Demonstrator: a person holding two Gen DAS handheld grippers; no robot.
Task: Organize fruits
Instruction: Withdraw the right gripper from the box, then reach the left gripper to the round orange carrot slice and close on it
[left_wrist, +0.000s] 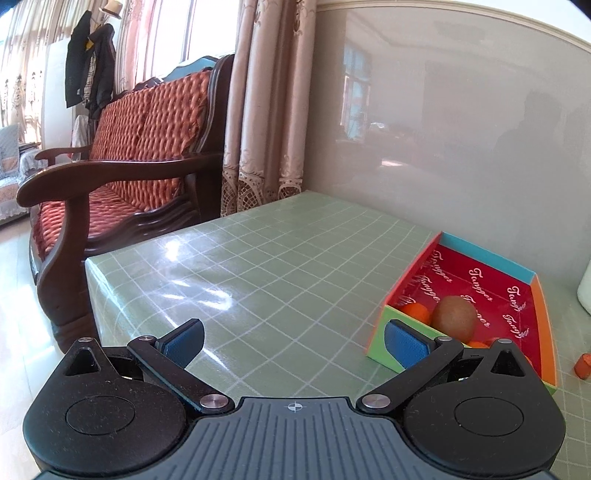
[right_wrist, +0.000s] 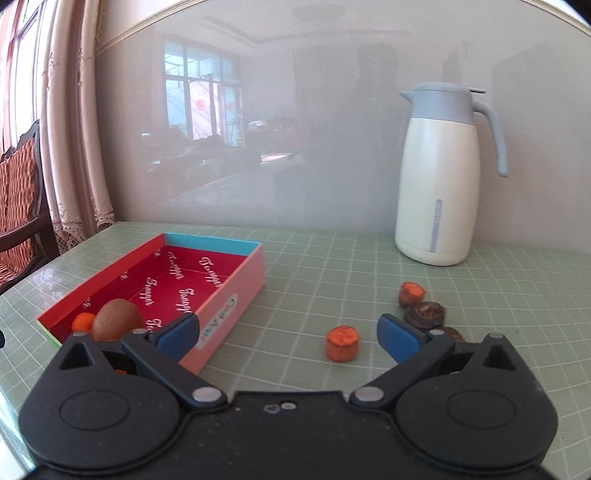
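Observation:
A shallow box (right_wrist: 236, 284) with a red printed floor lies on the green grid table; it also shows in the left wrist view (left_wrist: 546, 325). Inside it sit a brown kiwi (right_wrist: 116, 319) (left_wrist: 454, 317) and small orange pieces (right_wrist: 83, 321) (left_wrist: 417, 312). On the table right of the box lie an orange cylinder piece (right_wrist: 342, 343), another orange-topped piece (right_wrist: 411, 293) and dark brown round pieces (right_wrist: 424, 314). My right gripper (right_wrist: 288, 336) is open and empty, just before the nearest orange piece. My left gripper (left_wrist: 293, 341) is open and empty, left of the box.
A white and grey thermos jug (right_wrist: 443, 177) stands at the back right by the glossy wall. A wooden armchair with red cushions (left_wrist: 122, 155) and curtains (left_wrist: 266, 110) stand beyond the table's left edge (left_wrist: 96, 273). One orange piece (left_wrist: 584, 365) lies right of the box.

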